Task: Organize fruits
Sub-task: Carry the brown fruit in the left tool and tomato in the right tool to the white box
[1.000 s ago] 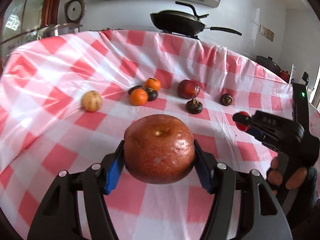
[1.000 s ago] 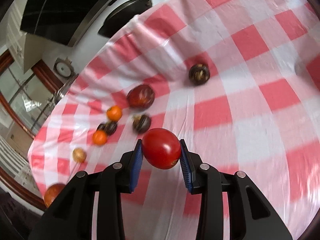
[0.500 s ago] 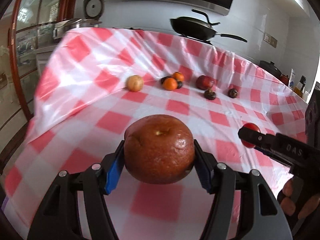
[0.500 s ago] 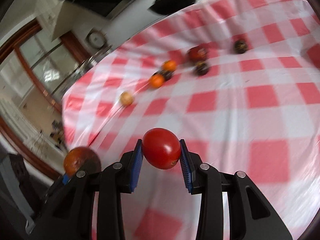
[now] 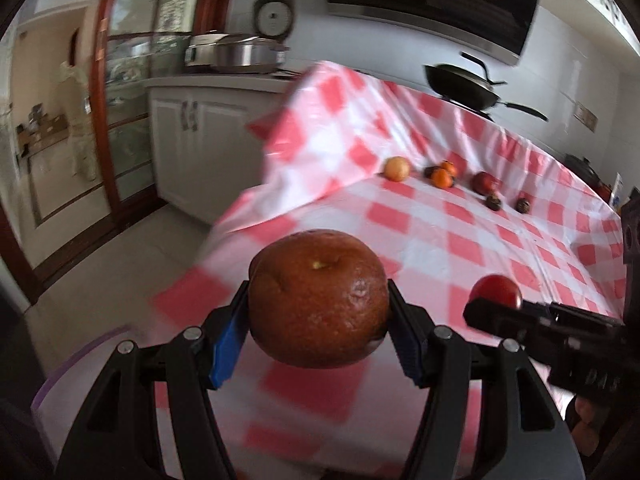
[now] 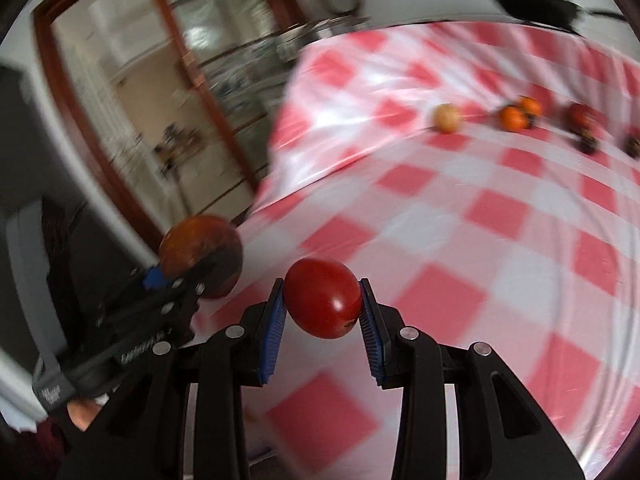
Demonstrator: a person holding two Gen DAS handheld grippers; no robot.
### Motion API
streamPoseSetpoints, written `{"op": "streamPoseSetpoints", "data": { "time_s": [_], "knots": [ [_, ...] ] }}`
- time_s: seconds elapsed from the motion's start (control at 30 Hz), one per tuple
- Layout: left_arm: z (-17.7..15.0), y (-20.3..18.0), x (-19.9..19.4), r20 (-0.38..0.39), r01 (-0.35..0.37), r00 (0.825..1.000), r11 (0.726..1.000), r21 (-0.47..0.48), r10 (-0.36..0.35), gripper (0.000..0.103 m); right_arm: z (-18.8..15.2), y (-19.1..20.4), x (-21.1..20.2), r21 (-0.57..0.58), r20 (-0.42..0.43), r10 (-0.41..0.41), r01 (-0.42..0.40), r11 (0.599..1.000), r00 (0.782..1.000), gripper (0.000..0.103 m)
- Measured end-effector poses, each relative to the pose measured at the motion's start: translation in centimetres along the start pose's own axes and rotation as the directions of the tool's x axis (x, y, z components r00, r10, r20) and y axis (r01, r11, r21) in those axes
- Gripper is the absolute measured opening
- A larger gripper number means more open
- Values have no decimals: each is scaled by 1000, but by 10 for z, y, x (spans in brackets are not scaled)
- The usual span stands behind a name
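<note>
- The left gripper (image 5: 318,320) is clamped on a large russet-brown fruit (image 5: 318,298). Both blue pads press its flanks, and the fruit's dimpled end faces up.
- The right gripper (image 6: 322,306) is clamped on a smooth red tomato (image 6: 322,298), held squarely between its blue pads.
- In the left wrist view, the right gripper (image 5: 494,306) lies to the right of the left jaws, with the tomato (image 5: 496,290) showing at its tip.
- In the right wrist view, the left gripper (image 6: 192,276) sits just left of the right jaws, and the brown fruit (image 6: 200,254) shows at its tip.
- Both held fruits hang over the near edge of the red-and-white checked tablecloth (image 5: 460,240) (neither touches it).
- Well ahead of both sets of jaws, a loose row of fruit rests on the cloth:
  - a pale yellowish fruit (image 5: 397,168) at the left end;
  - two oranges (image 5: 443,175) close together, with a dark fruit against them;
  - a dark red fruit (image 5: 484,182) to their right;
  - two small dark fruits (image 5: 494,202), nearer the jaws than the red one.
- Beyond the row, a black wok (image 5: 462,86) stands at the far side of the table.
- Ahead and left of the left jaws, a steel pot (image 5: 250,52) sits on a white cabinet.
- The right wrist view is motion-blurred (fine detail in the row cannot be read).
</note>
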State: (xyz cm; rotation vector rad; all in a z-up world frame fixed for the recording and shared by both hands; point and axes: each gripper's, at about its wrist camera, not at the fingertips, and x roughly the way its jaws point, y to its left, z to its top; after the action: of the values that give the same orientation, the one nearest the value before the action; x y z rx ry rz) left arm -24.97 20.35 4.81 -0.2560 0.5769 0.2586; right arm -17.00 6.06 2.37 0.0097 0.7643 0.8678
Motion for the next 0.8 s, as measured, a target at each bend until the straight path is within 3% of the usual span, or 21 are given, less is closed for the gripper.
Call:
{"op": "streamPoseSetpoints", "data": {
  "time_s": [0.13, 0.27, 0.43, 0.53, 0.63, 0.8],
  "knots": [
    [-15, 42, -31, 16, -79, 997, 997, -23, 79, 64, -12, 52, 14, -157, -55, 45, -53, 986, 997, 36],
    [-34, 85, -52, -7, -141, 990, 987, -80, 141, 64, -32, 97, 31, -289, -135, 99, -135, 948, 986, 36],
    [-60, 135, -47, -97, -200, 978, 968, -153, 187, 64, -73, 151, 64, -467, -294, 123, -254, 847, 948, 36],
    [-83, 167, -19, -207, -210, 964, 955, -209, 167, 64, -99, 173, 94, -533, -397, 61, -283, 797, 916, 36],
    [-101, 187, 10, -302, -204, 945, 948, -243, 126, 64, -125, 178, 133, -542, -508, -14, -307, 783, 861, 36],
    [-134, 204, 61, -460, -240, 879, 949, -204, 124, 64, -165, 177, 186, -516, -685, -143, -336, 788, 714, 36]
  ]
}}
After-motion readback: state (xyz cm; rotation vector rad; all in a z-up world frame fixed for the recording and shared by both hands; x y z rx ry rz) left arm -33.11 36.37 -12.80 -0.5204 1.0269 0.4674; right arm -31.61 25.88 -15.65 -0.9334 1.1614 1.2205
